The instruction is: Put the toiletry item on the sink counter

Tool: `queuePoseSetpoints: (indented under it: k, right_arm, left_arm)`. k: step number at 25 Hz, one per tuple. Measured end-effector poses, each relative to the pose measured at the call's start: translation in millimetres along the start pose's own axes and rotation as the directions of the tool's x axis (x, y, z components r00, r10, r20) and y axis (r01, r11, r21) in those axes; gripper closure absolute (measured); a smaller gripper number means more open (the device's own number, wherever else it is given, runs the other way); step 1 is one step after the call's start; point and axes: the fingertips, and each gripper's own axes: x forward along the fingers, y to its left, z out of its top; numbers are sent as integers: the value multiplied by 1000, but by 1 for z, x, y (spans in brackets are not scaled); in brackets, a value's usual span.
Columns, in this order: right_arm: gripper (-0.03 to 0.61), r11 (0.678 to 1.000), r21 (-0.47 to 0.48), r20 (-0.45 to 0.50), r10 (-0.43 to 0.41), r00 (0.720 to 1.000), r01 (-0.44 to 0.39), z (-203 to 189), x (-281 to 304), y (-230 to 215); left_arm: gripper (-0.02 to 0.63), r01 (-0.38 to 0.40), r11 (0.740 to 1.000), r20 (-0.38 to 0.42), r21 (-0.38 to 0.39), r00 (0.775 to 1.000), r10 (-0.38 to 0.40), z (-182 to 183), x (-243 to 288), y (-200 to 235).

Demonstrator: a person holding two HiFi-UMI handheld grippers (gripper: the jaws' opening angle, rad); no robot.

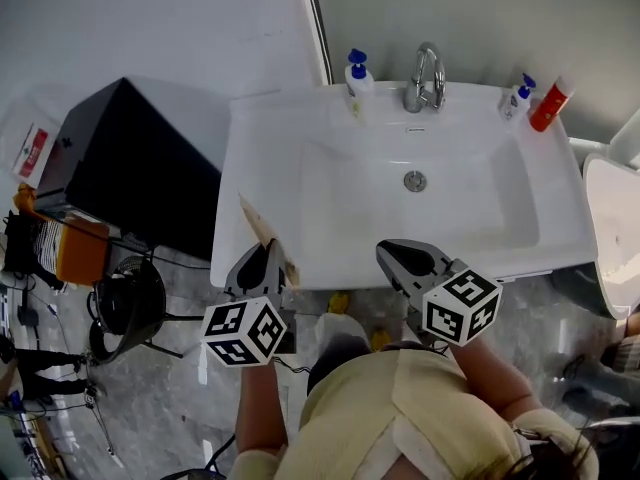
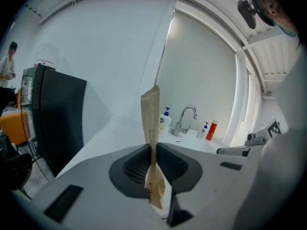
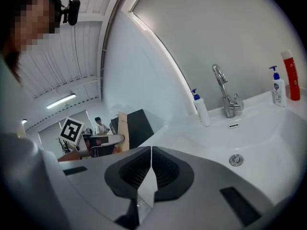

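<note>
A flat brown paper packet (image 1: 262,230) is pinched between the jaws of my left gripper (image 1: 263,260) and sticks up past the tips over the front left edge of the white sink counter (image 1: 250,148). In the left gripper view the packet (image 2: 151,121) stands upright in the shut left gripper (image 2: 152,150). My right gripper (image 1: 392,254) hovers at the front edge of the basin, shut with nothing in it; its pads meet in the right gripper view (image 3: 150,152).
A chrome faucet (image 1: 425,78) stands at the back of the sink, with a blue pump bottle (image 1: 357,76) to its left. A smaller pump bottle (image 1: 517,98) and a red tube (image 1: 550,105) stand at the back right. A black cabinet (image 1: 130,163) is left of the sink.
</note>
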Motion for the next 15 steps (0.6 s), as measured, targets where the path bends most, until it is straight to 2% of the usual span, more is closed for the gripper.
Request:
queuePoseSetpoints:
  k: [15]
  right_arm:
    - [549,996,19,-14,-87,996,87,25,76,-9]
  left_arm:
    - [541,82,996,-110,34,991,-78,23,81,59]
